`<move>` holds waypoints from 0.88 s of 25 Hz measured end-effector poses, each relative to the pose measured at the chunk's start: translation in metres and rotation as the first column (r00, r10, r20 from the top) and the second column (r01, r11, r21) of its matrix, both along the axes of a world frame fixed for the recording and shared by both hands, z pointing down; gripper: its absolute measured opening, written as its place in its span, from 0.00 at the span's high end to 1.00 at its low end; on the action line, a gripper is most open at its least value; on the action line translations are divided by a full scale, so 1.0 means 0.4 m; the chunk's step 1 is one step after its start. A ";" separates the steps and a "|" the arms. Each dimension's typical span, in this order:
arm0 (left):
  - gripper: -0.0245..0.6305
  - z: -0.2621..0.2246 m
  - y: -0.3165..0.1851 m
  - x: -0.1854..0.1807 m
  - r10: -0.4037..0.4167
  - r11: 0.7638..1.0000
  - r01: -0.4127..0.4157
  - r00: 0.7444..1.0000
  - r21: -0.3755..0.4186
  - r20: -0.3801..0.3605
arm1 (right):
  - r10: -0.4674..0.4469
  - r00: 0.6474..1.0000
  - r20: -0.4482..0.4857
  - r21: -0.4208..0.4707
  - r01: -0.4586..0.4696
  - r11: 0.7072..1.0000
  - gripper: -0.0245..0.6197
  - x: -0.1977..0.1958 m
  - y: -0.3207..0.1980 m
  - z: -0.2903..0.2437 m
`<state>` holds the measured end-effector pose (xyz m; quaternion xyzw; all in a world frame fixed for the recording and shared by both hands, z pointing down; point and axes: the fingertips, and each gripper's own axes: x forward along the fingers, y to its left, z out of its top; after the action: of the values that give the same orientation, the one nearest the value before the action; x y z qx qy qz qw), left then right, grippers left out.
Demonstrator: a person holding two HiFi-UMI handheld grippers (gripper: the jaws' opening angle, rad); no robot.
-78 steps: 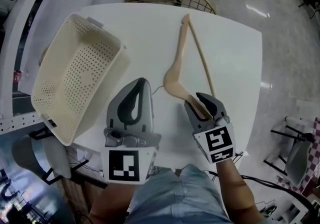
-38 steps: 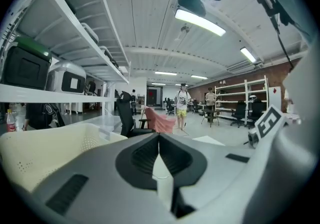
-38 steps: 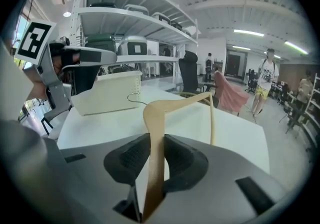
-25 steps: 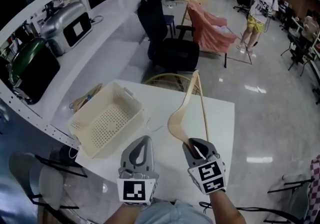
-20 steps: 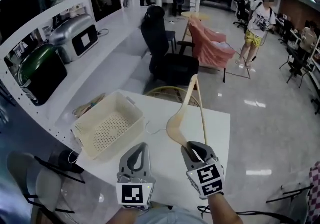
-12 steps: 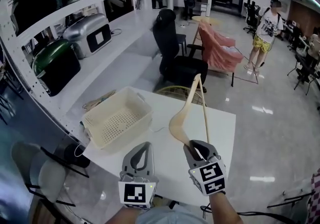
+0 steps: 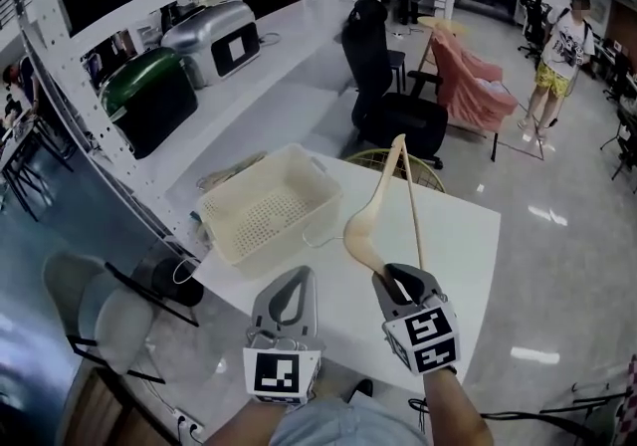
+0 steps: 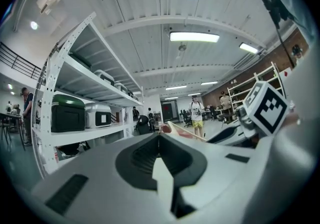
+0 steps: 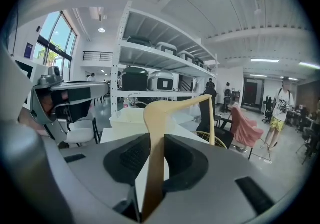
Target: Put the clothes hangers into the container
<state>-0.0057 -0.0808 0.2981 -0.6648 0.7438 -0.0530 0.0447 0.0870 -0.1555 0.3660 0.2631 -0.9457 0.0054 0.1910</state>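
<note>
**Wooden hanger clamped in the right gripper, basket empty**

At the far left, white metal shelving (image 7: 119,11) carries a dark green hard case (image 7: 149,101) and a silver hard case (image 7: 214,31). In front of it a cream perforated plastic basket (image 7: 261,220) sits on the left corner of the white square table (image 7: 453,255), with nothing inside it.

The left gripper (image 7: 297,275) hangs just off the table's near edge, below the basket. Its jaws are pressed together at the tips and nothing is between them; its own view shows the two tips meeting (image 8: 159,136).

Just beside it, to the right, the pale wooden clothes hanger (image 7: 373,215) stretches away from the person, over the table and right of the basket, clear of its rim. Its thin metal hook (image 7: 317,233) points towards the basket. The right gripper (image 7: 403,280) is clamped on the near end of one hanger arm; in its own view the wood (image 9: 154,168) stands upright between the two dark pads, which press on it from both sides.

Beyond the table stand a yellow wire chair (image 7: 383,160), a black office chair (image 7: 383,86) and a chair draped in pink cloth (image 7: 468,76). At the far right a person in a white top and yellow shorts (image 7: 567,46) stands on the glossy floor.
</note>
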 end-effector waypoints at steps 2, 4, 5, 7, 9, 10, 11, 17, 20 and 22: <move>0.94 0.002 0.006 -0.030 -0.011 1.000 0.011 1.000 0.005 -0.009 | -0.009 1.000 -0.001 0.001 0.009 1.000 0.81 -0.030 0.007 0.001; 0.94 0.004 0.009 -0.060 -0.015 1.000 0.015 1.000 0.004 -0.026 | -0.014 1.000 -0.006 0.000 0.014 1.000 0.81 -0.062 0.013 0.005; 0.94 0.005 0.009 -0.079 -0.013 1.000 0.013 1.000 0.005 -0.028 | -0.014 1.000 -0.008 -0.001 0.014 1.000 0.81 -0.079 0.014 0.007; 0.94 0.007 0.010 -0.122 -0.006 1.000 0.006 1.000 0.009 -0.028 | -0.006 1.000 -0.014 0.000 0.006 1.000 0.81 -0.119 0.015 0.009; 0.94 0.009 0.011 -0.172 0.008 1.000 -0.008 1.000 0.010 -0.022 | 0.011 1.000 -0.018 -0.002 -0.011 1.000 0.81 -0.164 0.016 0.011; 0.94 0.010 0.011 -0.201 0.019 1.000 -0.019 1.000 0.010 -0.014 | 0.022 1.000 -0.020 -0.004 -0.022 1.000 0.81 -0.189 0.016 0.013; 0.94 0.010 0.011 -0.232 0.030 1.000 -0.030 1.000 0.009 -0.009 | 0.034 0.999 -0.022 -0.007 -0.035 0.999 0.81 -0.216 0.016 0.014; 0.94 0.009 0.000 -0.418 0.068 0.998 -0.068 0.997 0.005 -0.035 | 0.087 0.996 -0.031 -0.008 -0.088 0.996 0.81 -0.386 0.018 0.020; 0.94 0.009 -0.003 -0.498 0.089 0.996 -0.089 0.995 0.013 -0.033 | 0.110 0.993 -0.038 -0.001 -0.110 0.994 0.81 -0.457 0.018 0.024; 0.94 0.009 -0.001 -0.546 0.102 0.995 -0.102 0.994 0.018 -0.027 | 0.121 0.992 -0.041 0.005 -0.121 0.993 0.81 -0.502 0.020 0.021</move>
<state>-0.2240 -0.0813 0.3017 -0.7021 0.7099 -0.0349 0.0425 -0.1139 -0.1475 0.3745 0.3202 -0.9239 0.0102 0.2094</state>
